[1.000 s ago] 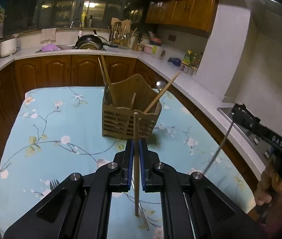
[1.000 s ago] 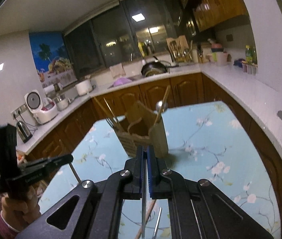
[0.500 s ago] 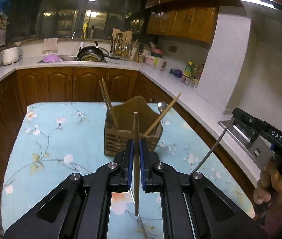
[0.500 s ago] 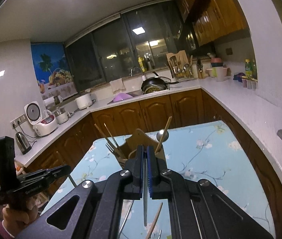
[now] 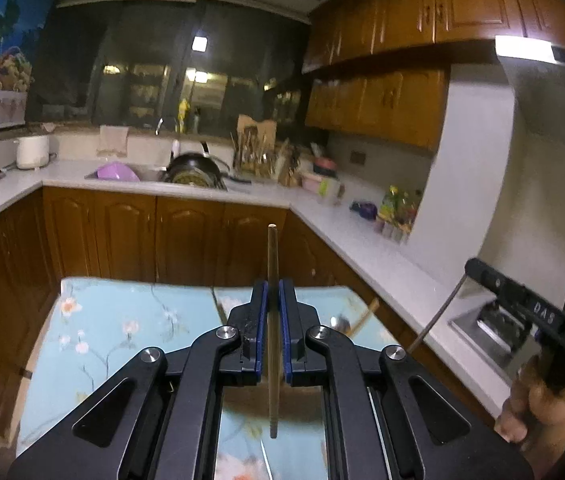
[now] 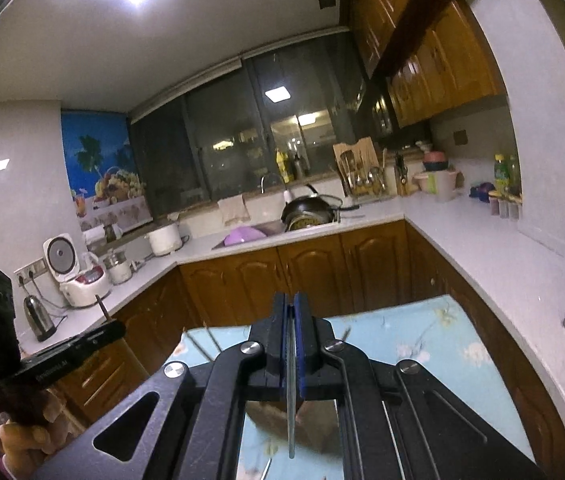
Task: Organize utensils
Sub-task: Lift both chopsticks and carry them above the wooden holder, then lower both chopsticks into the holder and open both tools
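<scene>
My left gripper [image 5: 273, 294] is shut on a wooden chopstick [image 5: 272, 256] that stands upright between its blue pads. My right gripper [image 6: 291, 304] is shut on a thin metal utensil handle [image 6: 291, 420], also upright. Both are held high above the table. The wooden utensil holder [image 5: 242, 402] lies mostly hidden under the gripper bodies. Only a brown patch, a chopstick tip [image 5: 369, 312] and a spoon bowl [image 5: 342, 323] show. Each view catches the other gripper at its side: the right gripper [image 5: 472, 269] with its metal handle [image 5: 438, 318], and the left gripper [image 6: 119, 329].
The table wears a pale blue floral cloth [image 5: 122, 320] and is hemmed by wooden cabinets and a white counter [image 6: 502, 264]. A person's hands [image 5: 530, 404] hold the gripper handles. A sink with a black wok [image 5: 192, 168] and a rice cooker [image 6: 70, 268] sit on the far counter.
Both grippers have risen and tipped upward, each keeping its utensil. The utensil holder has slid down the pictures and dropped behind the gripper bodies.
</scene>
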{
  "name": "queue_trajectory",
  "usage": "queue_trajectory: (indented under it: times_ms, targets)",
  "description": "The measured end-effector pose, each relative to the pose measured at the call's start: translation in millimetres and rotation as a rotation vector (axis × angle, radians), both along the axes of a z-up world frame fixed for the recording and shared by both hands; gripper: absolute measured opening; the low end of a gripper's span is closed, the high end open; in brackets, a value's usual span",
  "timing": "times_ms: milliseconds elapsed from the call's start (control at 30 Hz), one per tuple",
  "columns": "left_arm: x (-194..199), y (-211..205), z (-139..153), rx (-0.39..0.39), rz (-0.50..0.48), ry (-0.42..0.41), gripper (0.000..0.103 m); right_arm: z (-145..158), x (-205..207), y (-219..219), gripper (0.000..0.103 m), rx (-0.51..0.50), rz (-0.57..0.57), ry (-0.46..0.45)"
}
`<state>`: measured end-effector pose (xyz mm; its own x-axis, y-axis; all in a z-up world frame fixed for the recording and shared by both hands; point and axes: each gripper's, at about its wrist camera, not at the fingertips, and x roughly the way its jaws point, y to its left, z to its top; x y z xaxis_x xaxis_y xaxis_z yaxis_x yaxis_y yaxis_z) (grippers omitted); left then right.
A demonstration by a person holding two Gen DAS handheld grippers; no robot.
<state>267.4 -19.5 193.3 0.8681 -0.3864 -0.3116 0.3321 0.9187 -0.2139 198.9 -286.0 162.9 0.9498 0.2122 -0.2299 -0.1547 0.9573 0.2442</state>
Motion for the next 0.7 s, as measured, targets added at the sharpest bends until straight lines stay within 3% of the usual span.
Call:
queue_trajectory:
  times_ms: [367,633,700]
  targets:
    - [46.3,-3.9,7.1,-0.029,0.077,-0.054,0.005,9.8,38.5,3.5,0.003,0.018,-0.028,-0.043]
    - [68.4,-7.6,-28.7,-0.047,0.124,-0.014,0.005,-9.2,55.8,4.5,0.003,0.033,-0.040,-0.026]
    - [63.3,-8.3,-34.5,-0.043,0.132,-0.062,0.005,-18.5,60.0,4.2,0.003,0.036,-0.041,-0.014]
